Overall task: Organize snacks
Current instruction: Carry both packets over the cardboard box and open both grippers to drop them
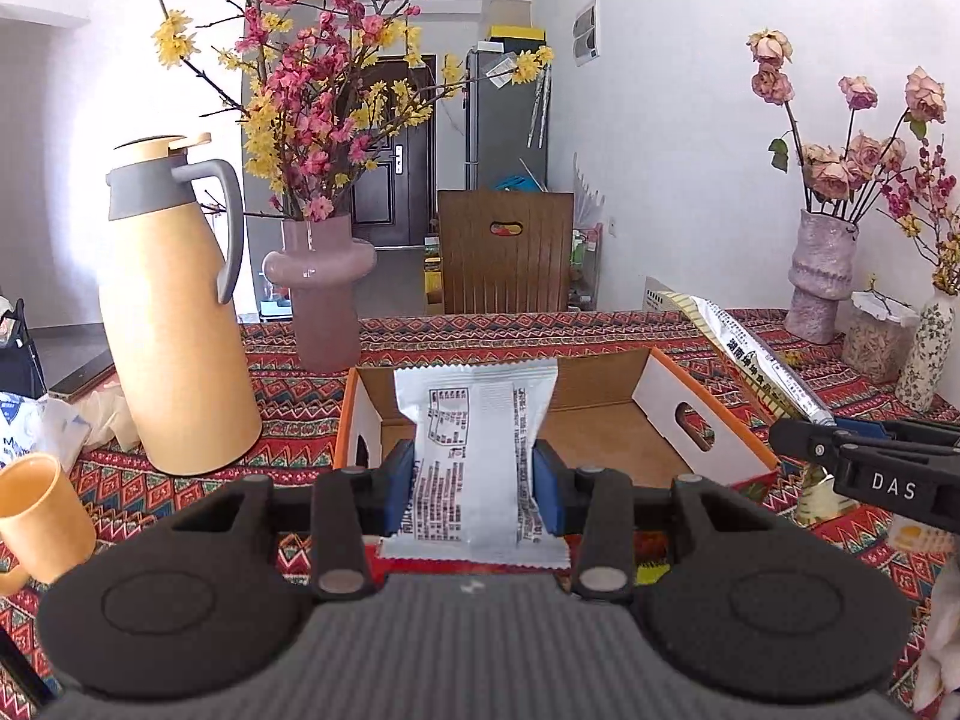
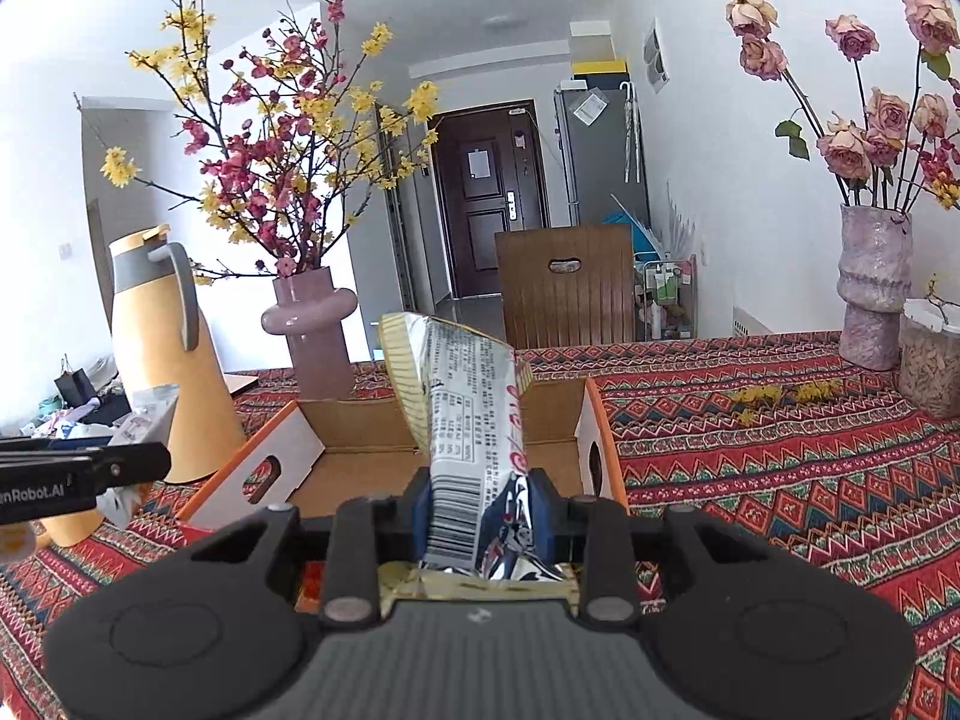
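Above the cardboard box, left fingers pinch an upright white packet, right fingers a long silver packet pointing forward-up.

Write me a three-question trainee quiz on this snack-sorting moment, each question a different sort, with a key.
1. True or false: the left tool is shut on a white snack packet.
2. Multiple choice: what does the right tool hold? A) an orange cup B) a long silver snack bag C) nothing
3. Fill in: behind both held snacks stands an open cardboard ____ with orange edges, on the patterned tablecloth.

Key: 1 true; 2 B; 3 box.
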Motion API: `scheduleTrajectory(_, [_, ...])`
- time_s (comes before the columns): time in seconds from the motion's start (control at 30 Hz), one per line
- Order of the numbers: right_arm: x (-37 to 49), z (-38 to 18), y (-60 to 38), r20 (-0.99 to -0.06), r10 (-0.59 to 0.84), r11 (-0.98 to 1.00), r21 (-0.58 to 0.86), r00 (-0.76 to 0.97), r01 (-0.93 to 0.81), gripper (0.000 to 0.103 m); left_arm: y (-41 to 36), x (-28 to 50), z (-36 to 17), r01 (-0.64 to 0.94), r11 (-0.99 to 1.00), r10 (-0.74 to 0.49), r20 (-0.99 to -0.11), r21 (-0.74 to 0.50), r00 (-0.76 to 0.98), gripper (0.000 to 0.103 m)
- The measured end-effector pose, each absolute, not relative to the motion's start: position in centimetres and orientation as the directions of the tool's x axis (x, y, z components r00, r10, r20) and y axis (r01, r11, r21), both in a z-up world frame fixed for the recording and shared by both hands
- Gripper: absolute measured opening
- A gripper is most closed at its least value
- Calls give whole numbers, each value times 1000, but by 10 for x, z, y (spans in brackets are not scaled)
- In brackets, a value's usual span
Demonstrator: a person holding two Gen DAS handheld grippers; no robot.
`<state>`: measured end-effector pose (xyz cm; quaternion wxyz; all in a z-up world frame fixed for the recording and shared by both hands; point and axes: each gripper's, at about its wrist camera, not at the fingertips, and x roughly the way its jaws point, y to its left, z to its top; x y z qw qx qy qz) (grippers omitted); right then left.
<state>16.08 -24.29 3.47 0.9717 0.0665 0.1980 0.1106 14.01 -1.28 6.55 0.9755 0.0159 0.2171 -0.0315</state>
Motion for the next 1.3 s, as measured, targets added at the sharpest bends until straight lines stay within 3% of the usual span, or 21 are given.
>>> scheduleTrajectory(0.57, [289, 15, -220, -551, 200, 980, 112, 810, -166, 32, -7, 255, 35, -10, 997, 49, -577, 71, 815, 42])
scheduleTrajectory(0.9, [314, -9, -209, -652, 177, 983, 79, 737, -166, 33, -1, 279, 4, -17, 996, 68, -669, 83, 740, 43])
scheduleTrajectory(1.0, [313, -11, -208, -660, 179, 982, 73, 730, -175, 51, -1, 278, 4, -16, 996, 67, -667, 82, 742, 48])
scheduleTrajectory(1.07, [311, -10, -207, -657, 176, 982, 66, 733, -177, 67, -2, 276, 6, -11, 997, 58, -664, 74, 746, 62])
scheduleTrajectory(1.13, [307, -8, -208, -647, 179, 982, 70, 741, -176, 68, -3, 272, 8, -14, 997, 58, -650, 73, 758, 79])
scheduleTrajectory(1.17, [304, -6, -209, -641, 186, 981, 77, 745, -179, 74, -3, 269, 10, -13, 997, 57, -640, 72, 766, 85])
scheduleTrajectory(1.27, [294, 2, -212, -611, 195, 980, 83, 767, -182, 96, -3, 263, 15, -5, 998, 42, -627, 62, 778, 96])
scheduleTrajectory(1.3, [291, 6, -213, -599, 194, 980, 80, 777, -182, 98, -3, 261, 16, -5, 998, 42, -620, 61, 783, 98])
